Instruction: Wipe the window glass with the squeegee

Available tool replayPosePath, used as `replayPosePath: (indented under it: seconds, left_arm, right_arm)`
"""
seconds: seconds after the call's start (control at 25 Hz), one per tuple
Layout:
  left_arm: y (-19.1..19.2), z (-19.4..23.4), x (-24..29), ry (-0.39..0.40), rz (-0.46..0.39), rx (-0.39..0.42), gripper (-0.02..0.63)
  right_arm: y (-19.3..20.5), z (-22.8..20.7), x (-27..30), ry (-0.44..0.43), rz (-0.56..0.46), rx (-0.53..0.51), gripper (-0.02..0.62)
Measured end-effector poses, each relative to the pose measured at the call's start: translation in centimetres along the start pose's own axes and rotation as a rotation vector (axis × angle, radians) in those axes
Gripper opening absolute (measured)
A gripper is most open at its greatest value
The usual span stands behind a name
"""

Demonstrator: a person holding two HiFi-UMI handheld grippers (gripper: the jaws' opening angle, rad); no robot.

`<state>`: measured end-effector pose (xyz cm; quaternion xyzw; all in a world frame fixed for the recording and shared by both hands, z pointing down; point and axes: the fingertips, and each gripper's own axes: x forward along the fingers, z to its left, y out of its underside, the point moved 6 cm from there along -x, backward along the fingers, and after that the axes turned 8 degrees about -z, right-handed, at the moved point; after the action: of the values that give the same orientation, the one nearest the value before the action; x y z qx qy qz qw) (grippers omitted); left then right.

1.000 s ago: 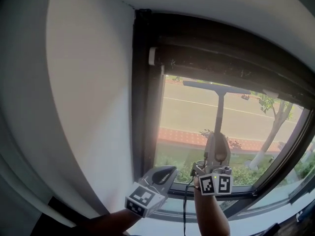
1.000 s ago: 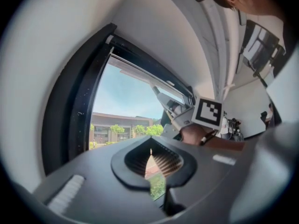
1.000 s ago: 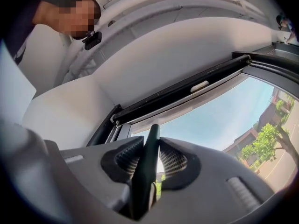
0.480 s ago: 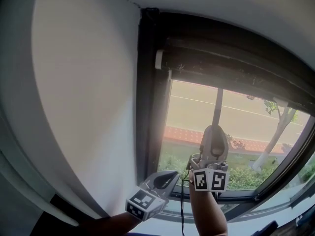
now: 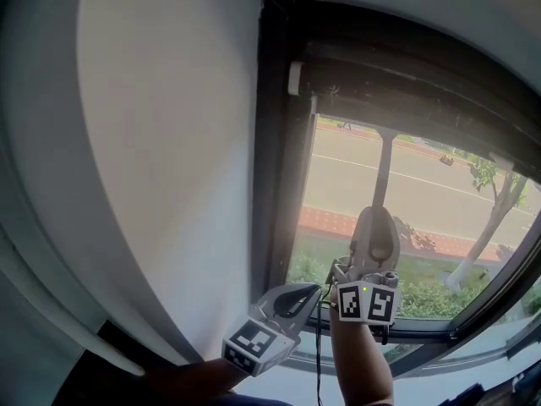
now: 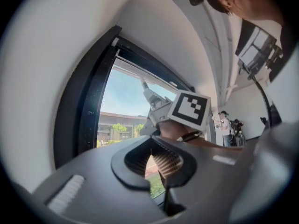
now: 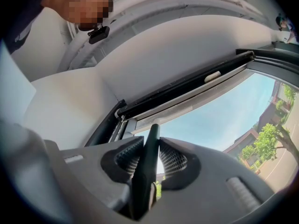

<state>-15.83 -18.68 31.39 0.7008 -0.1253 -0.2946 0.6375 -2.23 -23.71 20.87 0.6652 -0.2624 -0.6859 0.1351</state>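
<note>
The squeegee's dark handle (image 5: 380,176) rises against the window glass (image 5: 431,218). Its blade is out of sight at the glass's top edge, under the dark upper frame (image 5: 397,83). My right gripper (image 5: 374,242) is shut on the handle's lower end, low in the middle of the pane. In the right gripper view the handle (image 7: 150,141) stands upright between the two ribbed pads of the right gripper (image 7: 150,158). My left gripper (image 5: 296,297) is shut and holds nothing, just left of the right one near the sill. In the left gripper view, the left gripper (image 6: 156,166) points toward the right gripper (image 6: 156,110).
A white wall (image 5: 169,159) fills the left side, beside the dark vertical window frame (image 5: 279,159). The lower frame and sill (image 5: 423,332) run below the grippers. Outside are a road, trees and a hedge. Another person (image 6: 224,125) stands far back in the room.
The squeegee has gone up the glass: its blade, visible a second ago below the upper frame, is now hidden at the top edge. The left gripper has stayed low by the sill.
</note>
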Motion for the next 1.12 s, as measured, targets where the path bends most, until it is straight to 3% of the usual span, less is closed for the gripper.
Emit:
replayPosePath:
  seconds: [0.32, 0.68, 1.12]
  left_arm:
    - [0.7, -0.4, -0.9, 0.002, 0.027, -0.009, -0.006]
    - [1.6, -0.2, -3.0, 0.033, 0.064, -0.026, -0.006]
    - [2.7, 0.1, -4.8, 0.01, 0.115, -0.04, -0.006]
  right_arm:
    - [0.7, -0.5, -3.0, 0.033, 0.043, 0.0, 0.106]
    - [2.4, 2.0, -6.0, 0.044, 0.134, 0.007, 0.106]
    - [3.2, 3.3, -10.0, 0.075, 0.197, 0.025, 0.106]
